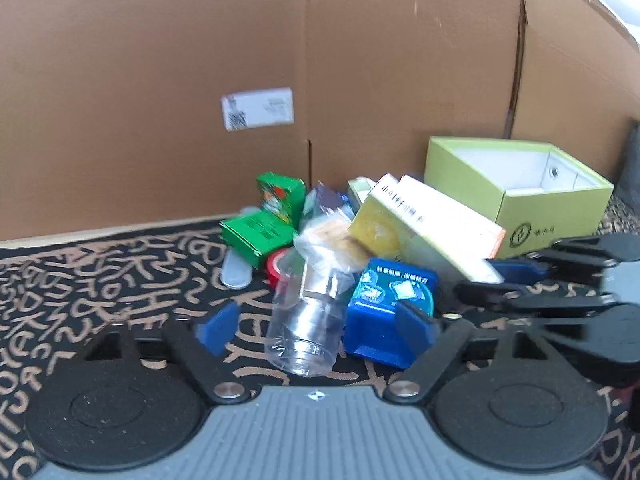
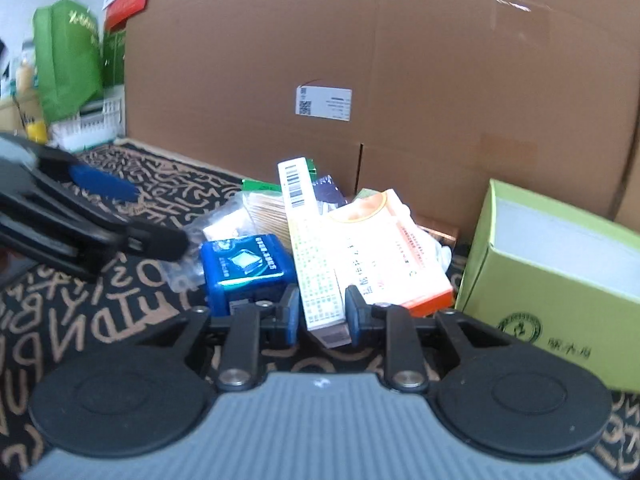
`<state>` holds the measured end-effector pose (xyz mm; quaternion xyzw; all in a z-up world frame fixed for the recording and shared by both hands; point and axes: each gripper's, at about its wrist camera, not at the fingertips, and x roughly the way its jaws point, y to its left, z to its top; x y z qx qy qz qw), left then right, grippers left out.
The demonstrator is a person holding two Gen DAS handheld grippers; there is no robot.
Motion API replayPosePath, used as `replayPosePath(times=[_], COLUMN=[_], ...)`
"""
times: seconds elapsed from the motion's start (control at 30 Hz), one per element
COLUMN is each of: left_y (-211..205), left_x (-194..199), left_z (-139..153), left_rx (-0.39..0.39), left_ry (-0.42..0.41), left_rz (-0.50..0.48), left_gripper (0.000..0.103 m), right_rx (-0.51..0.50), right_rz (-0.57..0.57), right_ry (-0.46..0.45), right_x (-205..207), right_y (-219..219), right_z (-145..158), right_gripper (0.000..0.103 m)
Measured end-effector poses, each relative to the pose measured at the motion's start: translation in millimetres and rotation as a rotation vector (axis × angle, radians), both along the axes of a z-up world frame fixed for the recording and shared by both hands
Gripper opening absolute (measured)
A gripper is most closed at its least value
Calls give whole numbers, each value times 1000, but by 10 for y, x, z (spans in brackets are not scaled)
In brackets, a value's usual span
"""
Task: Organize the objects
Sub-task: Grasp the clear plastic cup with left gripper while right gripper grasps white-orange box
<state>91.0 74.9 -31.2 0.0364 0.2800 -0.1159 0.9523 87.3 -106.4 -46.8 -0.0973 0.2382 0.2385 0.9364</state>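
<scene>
A pile of small items lies on the patterned mat by a cardboard wall. In the left wrist view my left gripper is open around a clear plastic bottle lying on its side, with a blue box by its right finger. In the right wrist view my right gripper is shut on a long white box with green print. An orange-and-white box leans beside it. The blue box sits to its left. Green cartons lie at the pile's far left.
An open lime-green box stands at the right, also in the right wrist view. A large cardboard box wall closes the back. Green bags and a white basket stand far left. The other gripper shows in each view's edge.
</scene>
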Motion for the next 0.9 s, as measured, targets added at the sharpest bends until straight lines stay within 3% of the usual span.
replayPosePath(times=[0.17,0.27,0.3,0.33,0.63,0.8,0.87,0.9], left_y=[67,29,-12,-42,-19,-49,-77,-85], left_x=[191,234,230,218,-241,-493,-547,-548], left_z=[-47,-71,-81,-94,-46,-50,-52,-64], left_rx=[-112,-143,-115,-94,-102,-115,-91,-77], left_ry=[60,73,74,74,130,150,132,135], left_rz=[-45,-81,-82,-85,-163,-195,-186,-178], left_gripper=[74,54,36,34,31,32,41,52], right_rx=[20,80,88,99,258,257,259,253], right_rz=[-34,-61,-73,-83,-162,-216,-230,-232], right_ry=[20,70,78,84,208,215,217,214], right_x=[-211,-369,-407,-453,-689,-859,-891,-901], right_y=[-262,-471,-523,-563,-982,-1138,-1163,-1157], right_z=[104,139,142,145,150,148,154,155], right_gripper=[20,20,20,20,20,20,21,21])
